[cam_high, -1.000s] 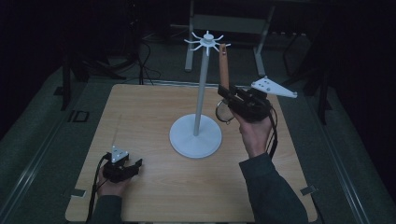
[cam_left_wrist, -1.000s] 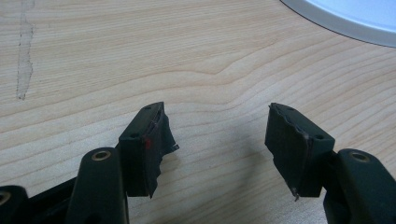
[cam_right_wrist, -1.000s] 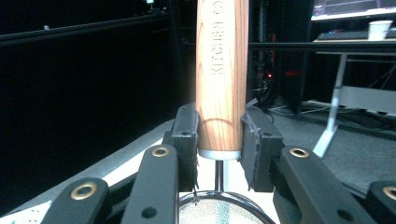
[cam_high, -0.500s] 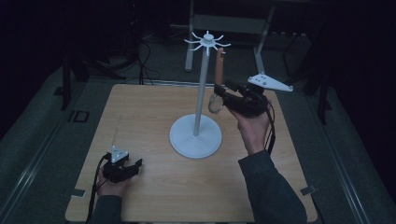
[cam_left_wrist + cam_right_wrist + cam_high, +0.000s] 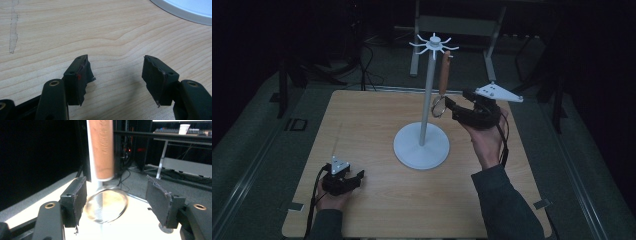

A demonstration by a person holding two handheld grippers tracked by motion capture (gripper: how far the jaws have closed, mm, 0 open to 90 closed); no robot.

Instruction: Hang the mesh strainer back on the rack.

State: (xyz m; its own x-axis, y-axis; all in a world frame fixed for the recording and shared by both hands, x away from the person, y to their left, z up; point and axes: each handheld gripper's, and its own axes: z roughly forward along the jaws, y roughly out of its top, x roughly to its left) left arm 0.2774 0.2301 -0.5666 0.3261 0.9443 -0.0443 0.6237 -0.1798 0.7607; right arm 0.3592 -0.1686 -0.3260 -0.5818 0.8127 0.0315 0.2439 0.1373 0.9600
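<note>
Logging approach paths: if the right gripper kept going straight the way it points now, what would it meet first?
Most likely the strainer hanging from the stand: its wire ring sits between the right gripper's open jaws, with the pole just behind. Depth is unclear.

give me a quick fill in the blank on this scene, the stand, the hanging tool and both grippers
1. The brown-handled tool hangs from a hook of the white ____.
2. The right gripper has its jaws ____ on either side of the tool's round wire end.
3. The left gripper rests low over the wooden ____, with nothing between its jaws.
4. The stand's round base lies nearer the ____ gripper.

Missing words: stand; open; table; right
</note>
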